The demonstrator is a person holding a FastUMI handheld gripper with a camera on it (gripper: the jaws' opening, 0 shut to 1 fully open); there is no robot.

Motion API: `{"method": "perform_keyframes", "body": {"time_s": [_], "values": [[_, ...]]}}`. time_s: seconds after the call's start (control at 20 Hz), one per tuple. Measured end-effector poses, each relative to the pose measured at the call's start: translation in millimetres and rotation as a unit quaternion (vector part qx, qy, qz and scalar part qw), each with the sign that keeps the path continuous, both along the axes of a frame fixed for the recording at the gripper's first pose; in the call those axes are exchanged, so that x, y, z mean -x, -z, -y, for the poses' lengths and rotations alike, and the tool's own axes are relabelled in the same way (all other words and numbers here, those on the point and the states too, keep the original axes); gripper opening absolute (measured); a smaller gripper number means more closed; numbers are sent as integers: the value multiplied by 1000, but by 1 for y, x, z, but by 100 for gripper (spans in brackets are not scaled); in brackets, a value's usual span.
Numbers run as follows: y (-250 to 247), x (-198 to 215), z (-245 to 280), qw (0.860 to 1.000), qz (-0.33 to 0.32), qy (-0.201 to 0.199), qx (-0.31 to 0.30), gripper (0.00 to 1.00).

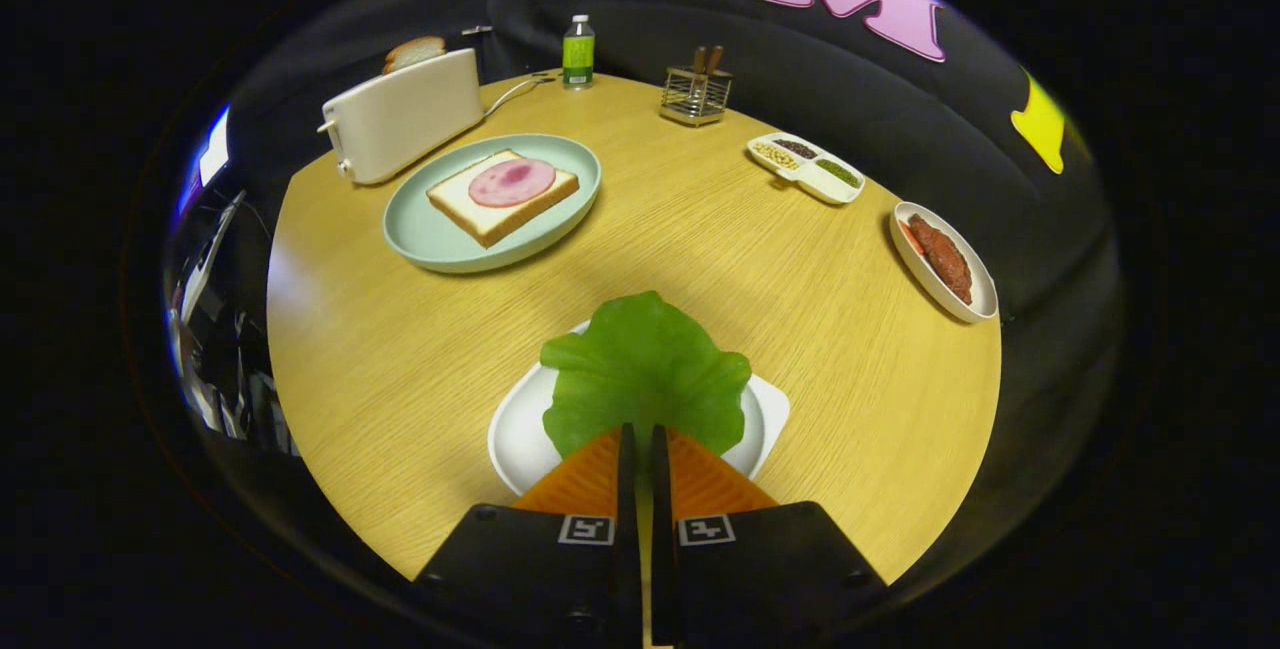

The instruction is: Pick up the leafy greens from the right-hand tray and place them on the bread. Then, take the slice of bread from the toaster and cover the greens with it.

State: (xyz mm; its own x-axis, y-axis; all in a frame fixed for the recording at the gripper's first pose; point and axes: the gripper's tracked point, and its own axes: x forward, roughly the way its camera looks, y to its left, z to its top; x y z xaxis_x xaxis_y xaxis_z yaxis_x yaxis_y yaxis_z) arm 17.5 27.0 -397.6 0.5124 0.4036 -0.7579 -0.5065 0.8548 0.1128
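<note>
A cream toaster (405, 115) is sitting at the far left of the round wood-grain table (800, 329), with a bread slice (414, 51) poking up from its slot. Just beside it, a pale green round plate (430, 239) is holding a square slice of bread (480, 214) topped with a pink round of ham (512, 181). A green-labelled bottle (578, 52) is standing behind. Nearer, a white tray (520, 439) is lying under the ruffled leafy greens (645, 379). The gripper (643, 441) is pinching the leaf's near edge, its fingers nearly together; the stem between them is hidden. Further right, a wire rack (695, 94) is holding brown-handled items too small to make out, a three-part white dish (806, 169) is carrying grains and something green, and an oval white dish (985, 294) is holding reddish-brown food.
</note>
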Motion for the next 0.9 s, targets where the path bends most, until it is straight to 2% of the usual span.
{"method": "perform_keyframes", "body": {"time_s": [0.2, 0.35, 0.6, 0.9], "values": [[-38, -12, 2, 998, 25, 41, -28, 9], [-76, -21, -12, 996, 52, 55, -53, 8], [-132, -39, -54, 991, 91, 51, -88, 8], [-170, -62, -115, 987, 113, 28, -109, 8]]}}
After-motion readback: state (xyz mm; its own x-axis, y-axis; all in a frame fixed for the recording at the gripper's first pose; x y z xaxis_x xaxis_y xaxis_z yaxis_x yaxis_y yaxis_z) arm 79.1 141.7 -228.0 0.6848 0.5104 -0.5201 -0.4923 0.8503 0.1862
